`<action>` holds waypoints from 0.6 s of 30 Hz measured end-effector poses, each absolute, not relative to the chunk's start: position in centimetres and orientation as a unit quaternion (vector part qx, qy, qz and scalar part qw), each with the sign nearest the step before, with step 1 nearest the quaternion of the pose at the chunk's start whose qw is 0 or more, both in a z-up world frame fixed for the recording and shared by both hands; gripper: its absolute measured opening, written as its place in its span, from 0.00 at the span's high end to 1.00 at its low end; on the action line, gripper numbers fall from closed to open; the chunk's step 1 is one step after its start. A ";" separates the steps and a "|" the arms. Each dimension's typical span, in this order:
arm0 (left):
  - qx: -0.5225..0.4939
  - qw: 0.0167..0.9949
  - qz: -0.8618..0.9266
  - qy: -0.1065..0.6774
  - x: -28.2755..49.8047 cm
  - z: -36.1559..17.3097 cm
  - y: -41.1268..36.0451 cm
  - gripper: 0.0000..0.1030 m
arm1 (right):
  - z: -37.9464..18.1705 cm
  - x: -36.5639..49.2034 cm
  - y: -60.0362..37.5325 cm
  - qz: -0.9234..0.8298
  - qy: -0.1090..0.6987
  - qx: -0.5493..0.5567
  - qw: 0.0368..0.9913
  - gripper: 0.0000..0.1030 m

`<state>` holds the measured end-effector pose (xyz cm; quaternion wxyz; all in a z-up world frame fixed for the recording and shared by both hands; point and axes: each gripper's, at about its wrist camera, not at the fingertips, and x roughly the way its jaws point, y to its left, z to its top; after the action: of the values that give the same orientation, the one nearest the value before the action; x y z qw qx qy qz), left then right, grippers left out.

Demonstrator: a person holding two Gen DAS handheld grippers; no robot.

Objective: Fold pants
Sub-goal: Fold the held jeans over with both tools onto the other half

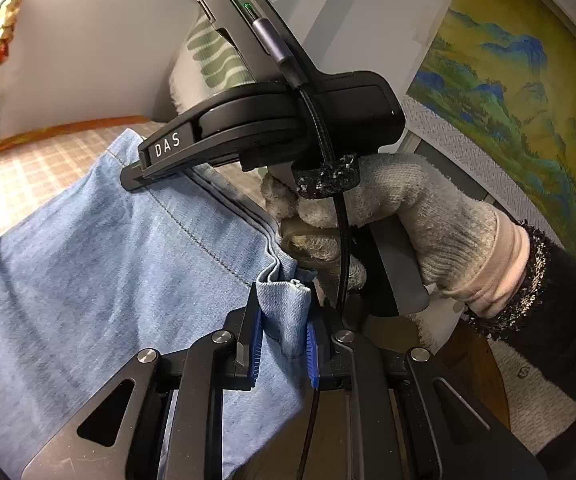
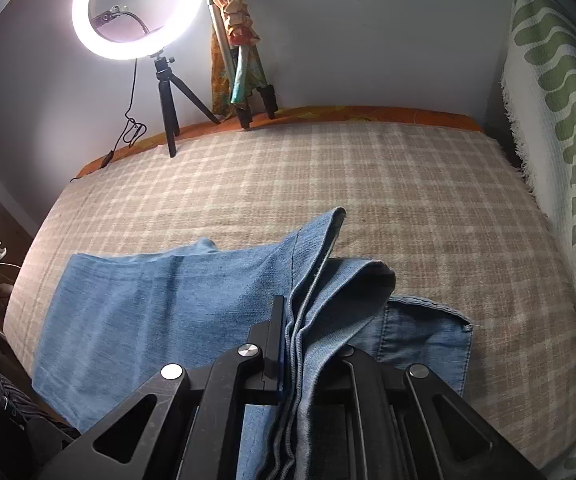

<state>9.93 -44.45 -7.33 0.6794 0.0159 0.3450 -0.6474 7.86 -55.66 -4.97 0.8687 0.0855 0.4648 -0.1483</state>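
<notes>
Blue pads of the left gripper (image 1: 283,340) are pressed together on a small bunch of denim, so this tool is clamped on the pants (image 1: 107,272). Beside it, the right gripper (image 2: 292,340) is also closed on cloth: several stacked edges of the same pants (image 2: 159,304) run between its fingers, though one finger is hidden under the fabric. From the left camera I see the right tool's black body and the gloved hand (image 1: 400,216) that squeezes its handle, very near the left one. I think both tools hold the same end of the pants, probably the hems or one folded edge, so that the person can lift it and carry it over the rest in one fold. The pants lie on the checked blanket (image 2: 368,184) of a bed, on the near side, well apart from the ring lamp (image 2: 135,8) standing at the far edge by the wall. Their long axis seems to go across the bed, from the held end toward the left side, where the cloth lies flat. On the right, another denim layer lies lower, under the lifted part.
</notes>
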 end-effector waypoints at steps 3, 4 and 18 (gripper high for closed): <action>0.018 0.676 -0.648 0.350 10.0 -7.6 -44.8 0.85 | -5.5 7.7 -56.3 -0.154 0.468 0.086 0.866 0.95; 0.023 0.675 -0.649 0.350 10.0 -7.6 -45.1 0.85 | -5.7 7.7 -56.5 -0.155 0.468 0.085 0.866 0.95; 0.048 0.659 -0.651 0.374 9.8 -9.7 -47.0 0.85 | -8.7 6.7 -61.2 -0.126 0.462 0.181 0.859 0.63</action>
<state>9.84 -47.02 -9.73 0.6586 0.0479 0.3740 -0.6512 6.71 -61.22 -8.72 0.8591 0.1809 0.4618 -0.1263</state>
